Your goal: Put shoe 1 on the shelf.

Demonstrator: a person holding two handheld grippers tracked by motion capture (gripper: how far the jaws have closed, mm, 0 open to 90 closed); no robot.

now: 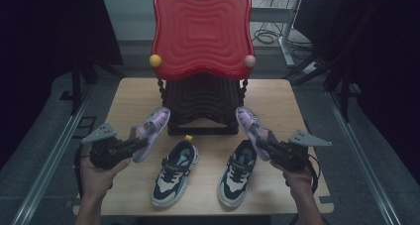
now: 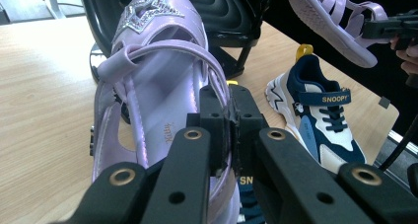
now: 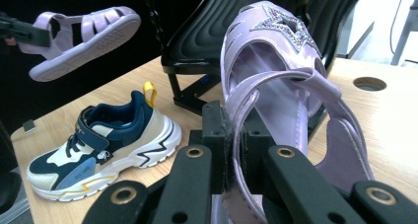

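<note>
The worktop (image 1: 129, 93) is a pale wood-grain board with rounded corners, a round hole (image 3: 369, 83) showing in it in the right gripper view; around it the room is dim, with grey floor, metal rails along both sides, dark curtains, and cables (image 1: 267, 35) lying by a white desk leg past the far edge.

At the middle of the far edge stands a two-tier shoe rack: a glossy red top tray (image 1: 200, 29) with wavy concentric ridges and a scalloped outline, a yellow ball (image 1: 155, 60) and a pink ball (image 1: 249, 61) at its near corners, and below it a black ridged tier (image 1: 200, 103) on twisted black posts.

Two navy, white and blue sneakers lie on the worktop near the front edge, side by side and apart, toes toward the person; the left sneaker (image 1: 174, 173) has a yellow heel loop, and in the left gripper view a strap reads SNOOPY; the right sneaker (image 1: 236, 173) lies beneath the right gripper.

The left gripper (image 1: 134, 143) is pinching the back strap of a shiny lilac left sandal (image 1: 151, 131), held off the worktop before the rack's left side; its toe carries a glittery star (image 2: 150, 12); the right gripper (image 1: 262, 144) is likewise clamped on the strap of the right sandal (image 1: 251, 126), raised before the rack's right side.
</note>
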